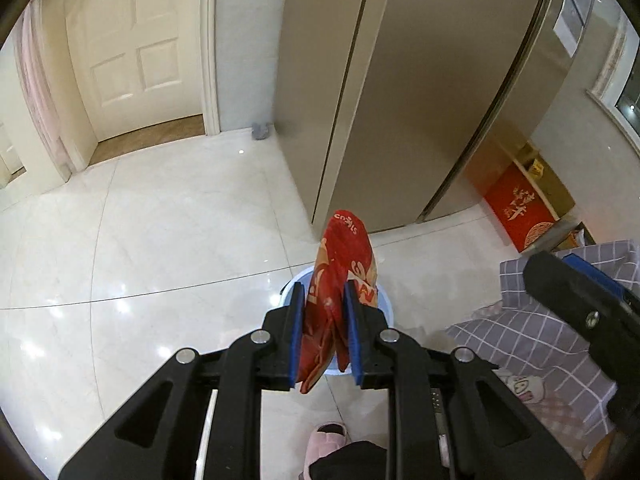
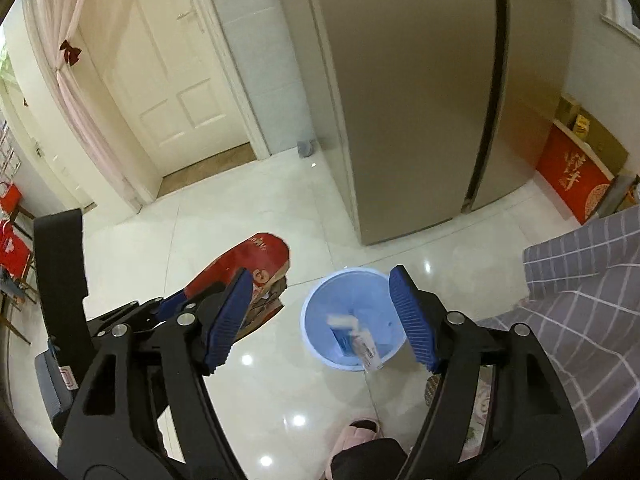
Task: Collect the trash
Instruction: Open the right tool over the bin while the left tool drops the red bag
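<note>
While the left gripper (image 1: 323, 300) points down at the white tiled floor (image 1: 160, 240), its blue pads (image 1: 297, 332) are clamped on a red snack bag (image 1: 340, 280), which stands up between the jaws and sticks out well past their tips. Directly beyond and beneath those tips sits a light blue waste bin (image 1: 382, 300), mostly hidden behind the bag in the left wrist view.

From the right wrist view the right gripper (image 2: 320, 312) hangs with its jaws spread wide and nothing pinched between them. The bin (image 2: 320, 312) lies in the gap between the jaws, closer to the right pad. Inside it lie a blue-and-white carton (image 2: 346, 336) and a white packet (image 2: 370, 354) leaning against the near wall; both are blurred, so their exact kind is uncertain. Left of the left jaw, the red bag (image 2: 260, 256) shows in the other gripper (image 2: 172, 308).
</note>
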`<state>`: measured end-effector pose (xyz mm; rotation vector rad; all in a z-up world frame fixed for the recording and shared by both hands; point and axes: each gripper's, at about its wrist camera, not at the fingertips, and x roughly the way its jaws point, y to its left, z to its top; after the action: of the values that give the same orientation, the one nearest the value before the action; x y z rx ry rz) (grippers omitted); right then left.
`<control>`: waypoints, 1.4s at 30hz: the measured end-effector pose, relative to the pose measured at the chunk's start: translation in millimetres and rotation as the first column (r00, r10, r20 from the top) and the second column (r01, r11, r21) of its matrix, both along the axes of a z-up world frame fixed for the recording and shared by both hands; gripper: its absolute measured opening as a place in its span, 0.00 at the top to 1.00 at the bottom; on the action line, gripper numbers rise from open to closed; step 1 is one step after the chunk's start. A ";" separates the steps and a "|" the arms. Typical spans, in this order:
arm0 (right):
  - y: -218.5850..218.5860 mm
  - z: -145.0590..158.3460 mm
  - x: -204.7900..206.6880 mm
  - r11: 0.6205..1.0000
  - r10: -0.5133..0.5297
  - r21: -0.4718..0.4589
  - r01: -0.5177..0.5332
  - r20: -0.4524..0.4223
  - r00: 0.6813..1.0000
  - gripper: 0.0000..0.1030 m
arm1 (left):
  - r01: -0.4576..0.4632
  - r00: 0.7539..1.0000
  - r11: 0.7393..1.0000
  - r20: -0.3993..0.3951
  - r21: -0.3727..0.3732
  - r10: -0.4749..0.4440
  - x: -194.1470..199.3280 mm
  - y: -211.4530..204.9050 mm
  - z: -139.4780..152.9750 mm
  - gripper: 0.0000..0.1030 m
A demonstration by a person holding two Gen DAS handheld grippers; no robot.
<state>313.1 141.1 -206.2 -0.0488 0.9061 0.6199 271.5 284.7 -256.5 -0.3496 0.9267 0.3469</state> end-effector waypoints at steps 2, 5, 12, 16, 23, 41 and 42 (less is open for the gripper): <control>7.8 -4.8 2.2 1.000 0.003 -0.017 -0.003 0.000 1.000 0.32 | 0.004 1.000 1.000 -0.011 0.005 -0.004 3.0 0.3 -4.1 0.82; 8.0 -11.2 4.0 0.999 -0.006 -0.042 0.006 -0.009 1.000 0.32 | 0.012 1.000 1.000 -0.018 0.001 -0.012 5.0 5.4 -10.3 0.82; 5.3 -17.0 7.9 0.996 -0.045 -0.072 0.045 -0.009 0.999 0.32 | 0.034 0.999 0.999 -0.026 -0.021 -0.035 14.4 4.1 -18.7 0.81; 3.8 -16.7 9.6 0.995 -0.062 -0.078 0.062 0.010 0.998 0.31 | 0.050 0.998 0.999 -0.026 -0.020 -0.050 20.4 2.7 -19.4 0.81; -6.4 -9.5 13.2 0.987 -0.137 -0.072 0.143 0.078 0.987 0.29 | 0.058 0.998 0.998 -0.017 -0.016 -0.058 30.8 1.0 -13.3 0.80; -42.7 12.5 10.0 0.968 -0.243 -0.024 0.249 0.140 0.960 0.28 | 0.050 0.997 0.998 0.056 0.050 -0.053 34.0 -27.6 24.2 0.29; -45.7 15.1 8.2 0.968 -0.245 -0.024 0.251 0.143 0.959 0.28 | 0.056 0.997 0.997 0.057 0.053 -0.059 32.8 -31.4 26.6 0.29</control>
<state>321.3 95.4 -191.1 -0.0155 0.7750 0.3586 304.3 253.3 -229.9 -0.2838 0.8677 0.3059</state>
